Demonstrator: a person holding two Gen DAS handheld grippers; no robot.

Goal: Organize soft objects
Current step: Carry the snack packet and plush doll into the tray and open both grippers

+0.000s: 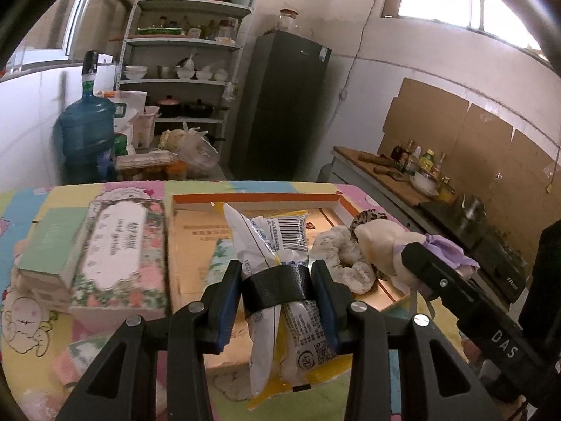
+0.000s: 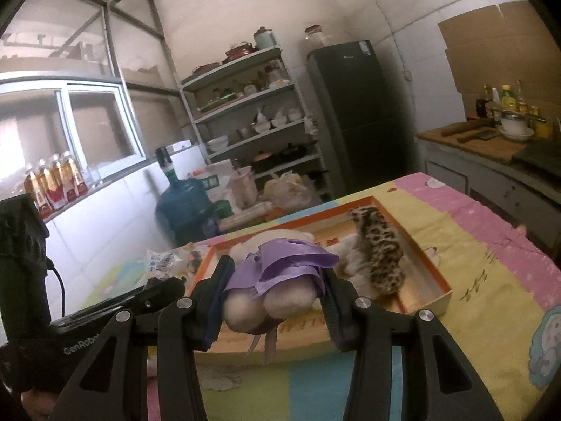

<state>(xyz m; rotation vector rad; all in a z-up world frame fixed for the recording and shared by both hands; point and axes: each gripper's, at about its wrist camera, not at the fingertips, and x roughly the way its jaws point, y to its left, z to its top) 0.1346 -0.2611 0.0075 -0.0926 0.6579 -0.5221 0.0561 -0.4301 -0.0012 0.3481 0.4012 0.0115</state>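
My left gripper (image 1: 277, 284) is shut on a white plastic packet with a barcode (image 1: 277, 242) and holds it above the near edge of a shallow orange-rimmed box (image 1: 259, 200). My right gripper (image 2: 277, 280) is shut on a cream plush toy in a purple dress (image 2: 280, 266) over the same box (image 2: 431, 270); this toy also shows in the left wrist view (image 1: 382, 238). Inside the box lie a leopard-print soft item (image 2: 382, 245) and a white fluffy item (image 1: 340, 249).
A floral tissue box (image 1: 115, 252) and a green box (image 1: 52, 242) stand left of the tray on the colourful cartoon tablecloth (image 2: 491, 280). Beyond the table are a blue water jug (image 1: 87, 129), a shelf rack (image 1: 182, 70), a dark fridge (image 1: 284, 105) and a counter (image 1: 403, 182).
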